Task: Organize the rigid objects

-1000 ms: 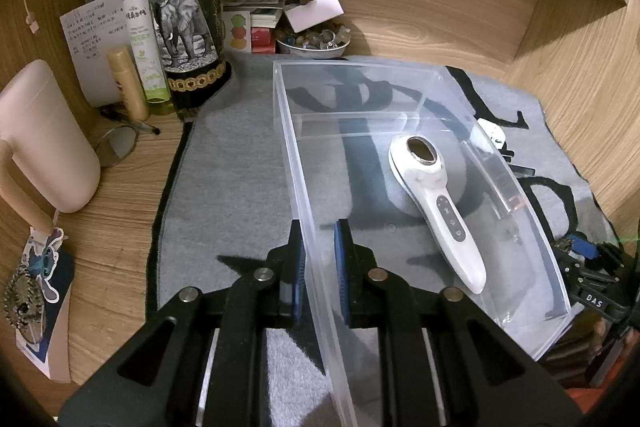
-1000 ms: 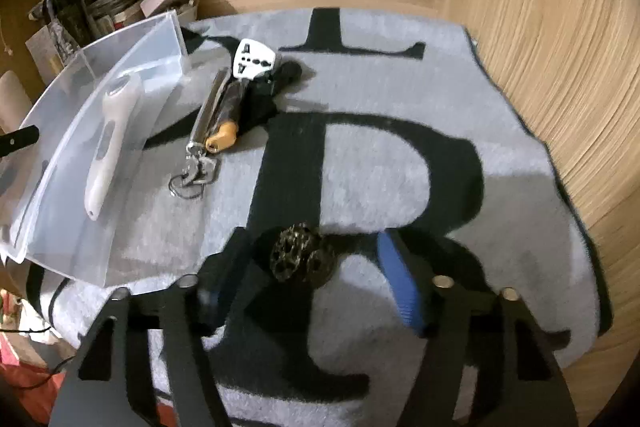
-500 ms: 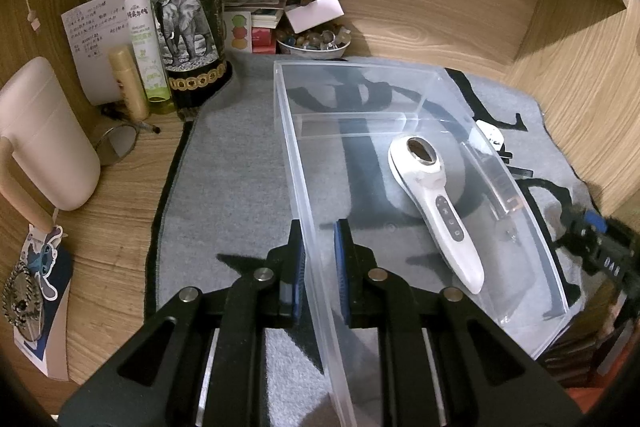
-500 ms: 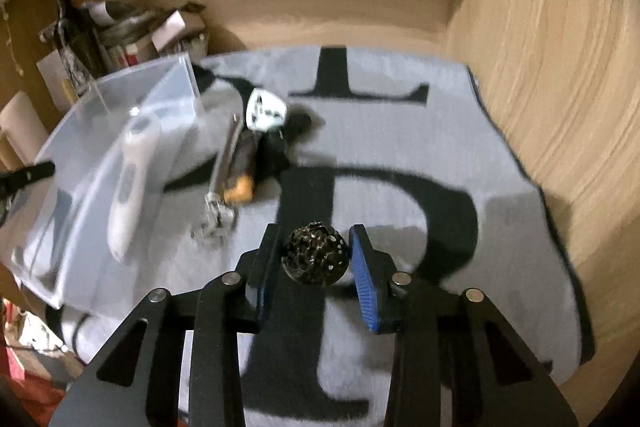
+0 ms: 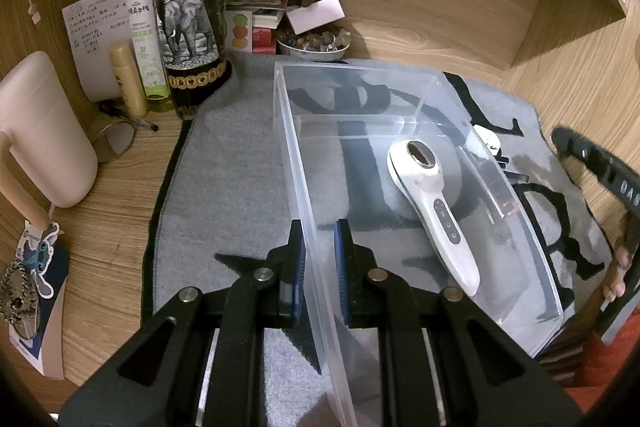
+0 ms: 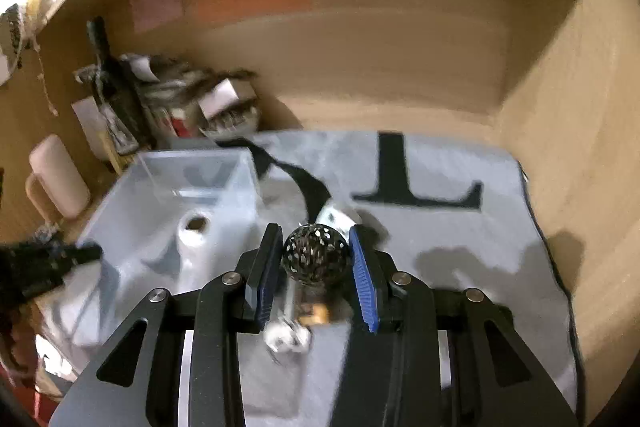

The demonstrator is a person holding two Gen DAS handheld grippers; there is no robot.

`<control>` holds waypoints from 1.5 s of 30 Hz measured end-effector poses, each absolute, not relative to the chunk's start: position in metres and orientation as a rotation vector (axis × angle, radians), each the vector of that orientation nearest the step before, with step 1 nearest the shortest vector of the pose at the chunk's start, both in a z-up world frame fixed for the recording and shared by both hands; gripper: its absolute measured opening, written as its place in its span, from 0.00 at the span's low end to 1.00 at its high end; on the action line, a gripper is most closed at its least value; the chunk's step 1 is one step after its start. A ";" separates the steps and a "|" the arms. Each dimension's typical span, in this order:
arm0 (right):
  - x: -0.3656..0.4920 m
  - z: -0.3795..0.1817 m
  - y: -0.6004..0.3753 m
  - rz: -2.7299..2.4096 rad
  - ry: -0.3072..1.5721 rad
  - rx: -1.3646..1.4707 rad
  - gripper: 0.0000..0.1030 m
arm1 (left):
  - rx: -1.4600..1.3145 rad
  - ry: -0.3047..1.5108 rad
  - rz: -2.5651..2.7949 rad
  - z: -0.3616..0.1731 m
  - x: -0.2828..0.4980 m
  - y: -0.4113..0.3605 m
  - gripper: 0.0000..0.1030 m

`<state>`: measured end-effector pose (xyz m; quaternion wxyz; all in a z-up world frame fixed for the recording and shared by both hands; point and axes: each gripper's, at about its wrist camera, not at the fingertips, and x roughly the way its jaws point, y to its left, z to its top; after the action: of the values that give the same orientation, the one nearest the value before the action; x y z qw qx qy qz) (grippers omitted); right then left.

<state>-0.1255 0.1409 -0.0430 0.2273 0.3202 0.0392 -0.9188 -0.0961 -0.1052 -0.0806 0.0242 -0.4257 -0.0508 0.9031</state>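
A clear plastic bin (image 5: 292,147) lies on the grey mat, and my left gripper (image 5: 319,259) is shut on its near left wall. Inside the bin rests a white handheld device (image 5: 432,203). My right gripper (image 6: 314,261) is shut on a dark perforated metal ball (image 6: 314,257), lifted above the mat to the right of the bin (image 6: 188,167). Below the ball lie a key ring with a knife-like tool (image 6: 296,323) and a white plug adapter (image 6: 334,215). The right gripper's arm (image 5: 600,167) shows at the right edge of the left wrist view.
Wooden walls close in the desk at the back and right. At the back left stand a wine bottle (image 5: 186,27), a spray bottle (image 5: 144,27), a bowl of marbles (image 5: 314,41) and papers. A pink jug (image 5: 40,131) sits at the left.
My right gripper closed on the perforated ball and lifted it off the mat, tilting the view upward. The left gripper and the bin stayed still.
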 end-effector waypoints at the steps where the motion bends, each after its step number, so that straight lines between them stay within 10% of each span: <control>1: -0.127 -0.039 0.136 -2.523 0.106 0.864 0.31 | -1.318 -0.157 2.793 -0.081 -0.096 -0.106 0.14; 45: -0.159 -0.116 0.138 -2.348 0.298 1.219 0.31 | -1.318 -0.182 2.774 -0.084 -0.098 -0.110 0.15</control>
<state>-0.1592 0.1378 -0.1157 0.2374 0.4449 0.1087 -0.8567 -0.0975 -0.1103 -0.0844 0.0323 -0.4281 -0.0592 0.9012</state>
